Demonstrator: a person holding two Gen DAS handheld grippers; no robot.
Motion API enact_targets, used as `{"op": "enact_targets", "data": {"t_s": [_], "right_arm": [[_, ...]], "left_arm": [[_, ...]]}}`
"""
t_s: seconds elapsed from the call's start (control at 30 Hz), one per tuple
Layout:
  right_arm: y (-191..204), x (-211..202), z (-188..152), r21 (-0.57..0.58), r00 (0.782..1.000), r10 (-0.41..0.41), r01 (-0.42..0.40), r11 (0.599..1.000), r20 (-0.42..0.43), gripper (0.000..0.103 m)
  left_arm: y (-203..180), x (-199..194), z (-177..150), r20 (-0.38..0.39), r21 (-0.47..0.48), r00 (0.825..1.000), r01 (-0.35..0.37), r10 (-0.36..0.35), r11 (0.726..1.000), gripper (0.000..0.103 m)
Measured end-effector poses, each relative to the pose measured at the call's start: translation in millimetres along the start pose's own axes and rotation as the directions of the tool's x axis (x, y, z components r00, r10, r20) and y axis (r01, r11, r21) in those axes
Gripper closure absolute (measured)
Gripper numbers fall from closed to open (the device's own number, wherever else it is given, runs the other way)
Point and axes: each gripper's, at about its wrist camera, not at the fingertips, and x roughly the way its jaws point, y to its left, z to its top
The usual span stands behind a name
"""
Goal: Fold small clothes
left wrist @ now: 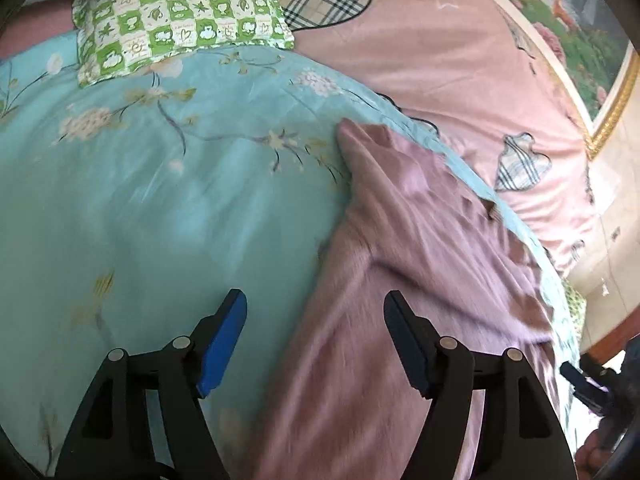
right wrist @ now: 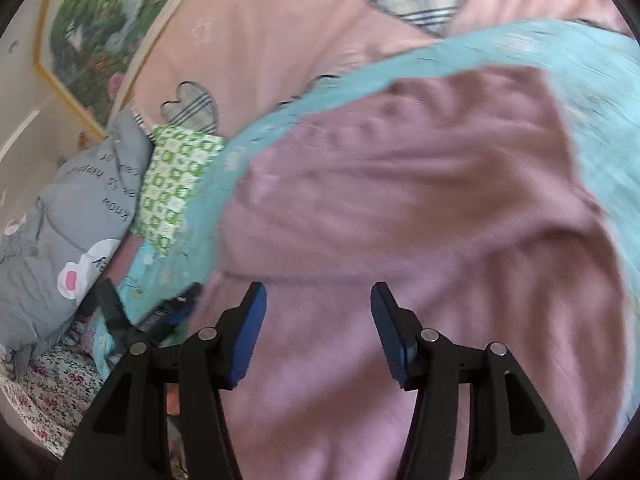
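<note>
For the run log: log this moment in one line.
garment: mauve garment flat on teal quilt | left gripper: open, empty | right gripper: open, empty

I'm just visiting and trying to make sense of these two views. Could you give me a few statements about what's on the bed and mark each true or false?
1. The mauve garment lies on a turquoise floral quilt. True.
2. The left gripper has cloth clamped between its fingers. False: the fingers stand apart, with nothing pinched.
3. A green-and-white checked pillow rests at the quilt's far edge. True.
4. The right gripper is shut. False: its fingers are open above the garment.
5. The pink bedcover carries plaid heart patches. True.
</note>
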Motion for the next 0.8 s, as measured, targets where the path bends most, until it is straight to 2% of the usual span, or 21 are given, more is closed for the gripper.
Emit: {"op": "enact_targets", "data": {"t_s": [0.07,0.17,0.23,0.4,0.67,0.8], "right_arm": [[-13.4,-17.6,-15.8,0.012,1.000,-0.023,0.023,1.000,0.009,0.047],[-31.1,-40.4,-38.0,0.038,0.999,-0.050,0.049,0.998,0.021,0.047],[-39.4,-52.4,-49.0,0.053,0.998,-0.054,0.052,0.997,0.035,0.047],[-52.2,-80.8,-65.4,0.076,0.995,-0.060,0.053,0.996,0.081,0.047],[-60.9,-118.9,-89.1,0.067,0.989,-0.058,0.049,0.997,0.140,0.047],[-65.5,-133.8,-104.5,0.050,0.989,-0.053,0.047,0.998,0.139,0.047]], "left_arm": [[-3.2,-12.7,-9.5,-0.017,0.037,1.000,-0.001,0.002,0.999,0.031],[-13.1,-32.1,-26.6,-0.033,0.140,0.999,-0.022,0.027,0.990,0.031],[-17.3,-43.9,-39.1,-0.053,0.181,0.998,-0.008,0.018,0.983,0.031],[-17.2,-72.4,-73.6,-0.136,0.201,0.990,0.064,-0.037,0.978,0.031],[-5.6,-110.1,-106.9,-0.190,0.237,0.981,0.070,-0.025,0.969,0.030],[10.0,-118.1,-118.1,-0.266,0.185,0.962,0.120,-0.068,0.975,0.030]]}}
